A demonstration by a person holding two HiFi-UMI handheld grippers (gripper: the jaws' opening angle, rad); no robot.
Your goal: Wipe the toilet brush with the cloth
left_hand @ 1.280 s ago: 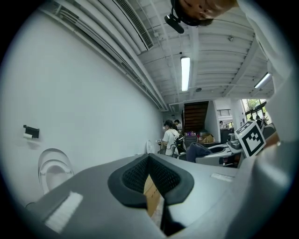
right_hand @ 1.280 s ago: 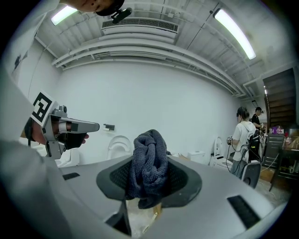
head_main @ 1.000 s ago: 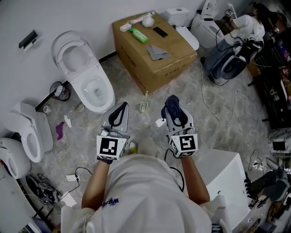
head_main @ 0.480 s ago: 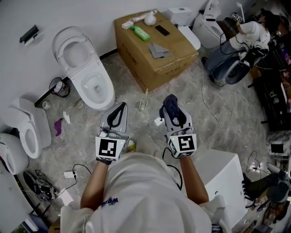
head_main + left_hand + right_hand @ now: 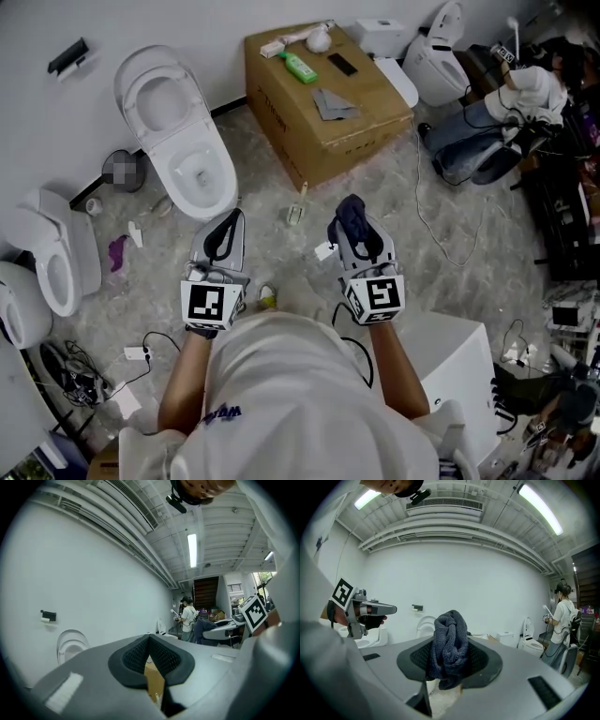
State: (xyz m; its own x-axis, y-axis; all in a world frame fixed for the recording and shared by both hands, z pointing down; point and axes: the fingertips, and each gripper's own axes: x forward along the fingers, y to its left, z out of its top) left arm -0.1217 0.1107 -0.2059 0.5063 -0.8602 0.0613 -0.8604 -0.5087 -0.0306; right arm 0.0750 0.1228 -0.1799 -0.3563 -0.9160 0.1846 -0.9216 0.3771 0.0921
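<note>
My right gripper [image 5: 352, 210] is shut on a dark blue cloth [image 5: 356, 225], which bunches up between the jaws in the right gripper view [image 5: 450, 644]. My left gripper [image 5: 229, 219] is held beside it to the left, pads together with nothing between them [image 5: 150, 640]. Both hang above the floor in front of my body. A white toilet brush [image 5: 312, 39] lies on top of a cardboard box [image 5: 361, 131] at the back, well away from both grippers.
On the box lie a green bottle [image 5: 299, 67], a black phone [image 5: 342, 64] and a grey rag [image 5: 332, 105]. An open white toilet [image 5: 178, 141] stands left of it, more toilets [image 5: 56, 262] at far left. Cables cross the floor. A white cabinet [image 5: 459, 361] is at my right.
My left gripper has shifted to the left, away from the right one. The right gripper keeps its place with the cloth.
</note>
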